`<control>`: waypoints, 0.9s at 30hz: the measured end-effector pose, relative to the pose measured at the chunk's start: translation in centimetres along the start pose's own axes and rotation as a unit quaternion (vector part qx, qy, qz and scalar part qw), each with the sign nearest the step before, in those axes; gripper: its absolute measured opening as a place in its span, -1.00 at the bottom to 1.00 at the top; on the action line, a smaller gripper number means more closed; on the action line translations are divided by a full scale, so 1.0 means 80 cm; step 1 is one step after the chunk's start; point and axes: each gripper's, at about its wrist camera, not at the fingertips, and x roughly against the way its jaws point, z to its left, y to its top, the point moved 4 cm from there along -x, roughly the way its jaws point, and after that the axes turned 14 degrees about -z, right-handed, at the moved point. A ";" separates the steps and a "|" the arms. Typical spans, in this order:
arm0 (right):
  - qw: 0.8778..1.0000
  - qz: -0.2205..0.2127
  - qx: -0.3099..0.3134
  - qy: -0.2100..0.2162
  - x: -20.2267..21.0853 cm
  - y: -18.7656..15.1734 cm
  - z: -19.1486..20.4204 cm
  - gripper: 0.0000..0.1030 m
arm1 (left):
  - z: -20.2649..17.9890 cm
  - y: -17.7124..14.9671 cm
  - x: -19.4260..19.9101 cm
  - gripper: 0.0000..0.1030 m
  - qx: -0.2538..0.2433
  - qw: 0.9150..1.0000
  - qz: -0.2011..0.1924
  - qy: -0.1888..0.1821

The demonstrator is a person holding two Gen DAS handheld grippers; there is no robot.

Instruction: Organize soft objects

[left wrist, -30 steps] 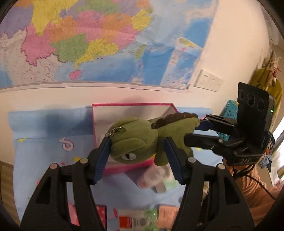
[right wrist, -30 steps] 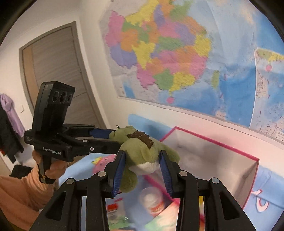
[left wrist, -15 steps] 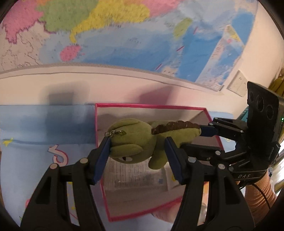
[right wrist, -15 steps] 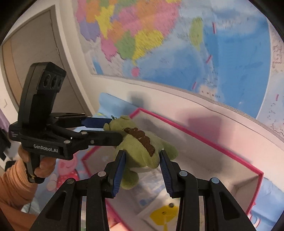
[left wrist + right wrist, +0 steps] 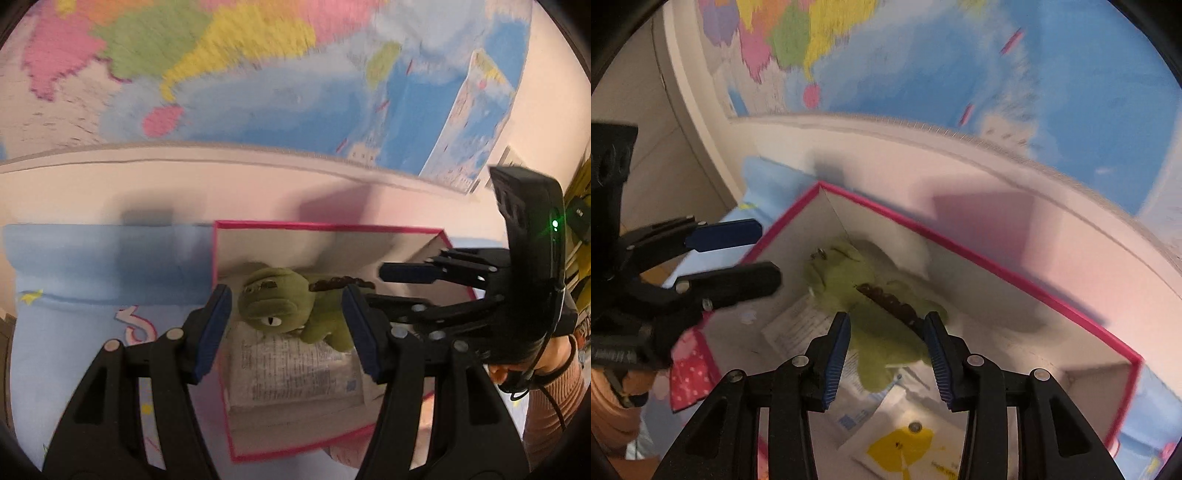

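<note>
A green plush toy [image 5: 273, 306] with a brown spiked back lies on printed papers inside a pink-rimmed box [image 5: 325, 226]. My left gripper [image 5: 286, 293] stands open above the box; its blue pads flank the toy's head with a gap on the left side. Seen from the right wrist, the left gripper [image 5: 768, 254] sits clear of the head. My right gripper [image 5: 887, 317] straddles the plush toy [image 5: 886, 343] at its rear, and its jaws are opening. The toy is blurred like the box [image 5: 960, 243] floor, not sharp like the pads.
The box stands on a light blue cartoon cloth [image 5: 92, 280] against a wall with a large coloured map [image 5: 258, 81]. Papers [image 5: 295, 373] and a yellow-printed card [image 5: 905, 446] lie in the box. A hand in an orange sleeve [image 5: 550, 402] holds the right gripper.
Both grippers came down over the box with the plush toy. The toy has left the left pads and now lies in the box; the right jaws have widened slightly.
</note>
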 end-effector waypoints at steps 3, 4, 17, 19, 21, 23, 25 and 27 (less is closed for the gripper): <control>0.999 -0.031 -0.017 0.018 0.046 -0.008 -0.003 -0.01 | -0.004 -0.002 0.034 0.22 0.007 1.000 -0.018 -0.019; 0.998 -0.045 -0.022 0.027 0.067 -0.013 -0.001 0.01 | -0.007 -0.005 0.048 0.22 0.002 0.999 -0.023 -0.026; 0.996 -0.055 -0.042 0.050 0.220 -0.145 0.025 0.20 | -0.113 -0.100 0.163 0.46 -0.069 0.984 0.009 -0.163; 0.997 -0.036 -0.058 0.043 0.221 -0.171 0.022 0.20 | -0.131 -0.120 0.170 0.46 -0.078 0.980 0.029 -0.182; 0.996 -0.012 -0.086 0.036 0.222 -0.209 0.012 0.20 | -0.152 -0.145 0.168 0.46 -0.090 0.974 0.059 -0.201; 0.994 0.005 -0.108 0.032 0.226 -0.242 0.003 0.20 | -0.174 -0.175 0.161 0.46 -0.102 0.964 0.099 -0.223; 0.991 0.019 -0.132 0.026 0.224 -0.270 -0.005 0.20 | -0.191 -0.202 0.152 0.46 -0.107 0.956 0.135 -0.237; 0.987 0.025 -0.158 0.024 0.224 -0.293 -0.012 0.19 | -0.200 -0.220 0.140 0.46 -0.102 0.951 0.167 -0.240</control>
